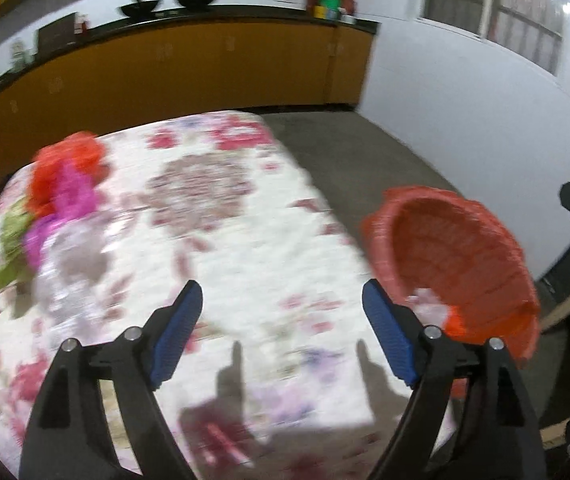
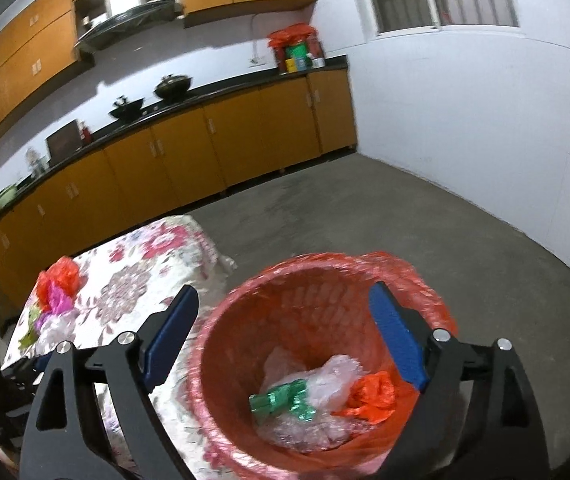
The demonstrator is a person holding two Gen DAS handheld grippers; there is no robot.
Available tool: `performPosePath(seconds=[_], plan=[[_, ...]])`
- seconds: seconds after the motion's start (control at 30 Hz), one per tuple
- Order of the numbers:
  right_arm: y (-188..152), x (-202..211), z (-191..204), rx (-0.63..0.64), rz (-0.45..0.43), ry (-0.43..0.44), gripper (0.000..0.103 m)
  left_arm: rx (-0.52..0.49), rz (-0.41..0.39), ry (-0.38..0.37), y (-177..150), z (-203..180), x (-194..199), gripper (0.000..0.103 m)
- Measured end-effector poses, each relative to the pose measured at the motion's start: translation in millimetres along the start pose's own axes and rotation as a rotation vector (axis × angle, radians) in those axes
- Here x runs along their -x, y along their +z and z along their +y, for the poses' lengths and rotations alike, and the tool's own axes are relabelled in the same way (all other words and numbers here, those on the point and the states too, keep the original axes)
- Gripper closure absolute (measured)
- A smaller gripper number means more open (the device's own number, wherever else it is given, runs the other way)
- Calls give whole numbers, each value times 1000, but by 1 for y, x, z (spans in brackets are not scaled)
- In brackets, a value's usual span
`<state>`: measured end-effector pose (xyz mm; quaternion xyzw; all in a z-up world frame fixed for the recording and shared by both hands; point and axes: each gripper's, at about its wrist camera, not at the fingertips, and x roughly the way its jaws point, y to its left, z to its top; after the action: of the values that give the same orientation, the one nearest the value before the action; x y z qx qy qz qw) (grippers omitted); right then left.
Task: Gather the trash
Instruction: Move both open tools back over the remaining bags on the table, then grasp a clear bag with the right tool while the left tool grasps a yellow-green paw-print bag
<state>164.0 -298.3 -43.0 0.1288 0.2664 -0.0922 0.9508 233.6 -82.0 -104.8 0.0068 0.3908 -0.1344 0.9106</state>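
Your left gripper (image 1: 281, 320), jaws wide and empty, has the trash pile (image 1: 61, 200) at upper left of frame; your right gripper (image 2: 285, 340), equally wide, hovers over the bin (image 2: 305, 360).

bins: 1 red trash basket (image 2: 285, 300) | tables: 1 floral table (image 1: 213, 240) | woks on counter: 2 (image 2: 149, 98) | trash in basket: 3 pieces, roughly (image 2: 325, 392) | grippers: 2

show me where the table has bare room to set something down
The floral tablecloth is bare from the crumpled red, pink and green plastic wrappers across to the red-lined wicker bin. The far left corner is crowded by that pile.
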Motion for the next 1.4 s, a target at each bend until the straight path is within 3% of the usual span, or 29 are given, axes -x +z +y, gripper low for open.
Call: performPosePath(seconds=[0.17,0.4,0.63,0.97,1.3,1.4], plan=[[-5,-11,40,58,36,90,16,80,-15,121,-14,56,16,21],[-23,-33,141,221,115,267,18,215,-54,324,-41,142,46,21],[-41,-52,239,369,167,383,24,350,-89,459,-61,207,70,16],[-85,-97,328,442,315,448,28,472,-92,501,-88,262,87,16],[-107,-133,353,439,389,384,28,518,-92,494,-100,284,89,16],[-112,-138,355,453,405,370,42,518,-91,488,-100,285,88,16]])
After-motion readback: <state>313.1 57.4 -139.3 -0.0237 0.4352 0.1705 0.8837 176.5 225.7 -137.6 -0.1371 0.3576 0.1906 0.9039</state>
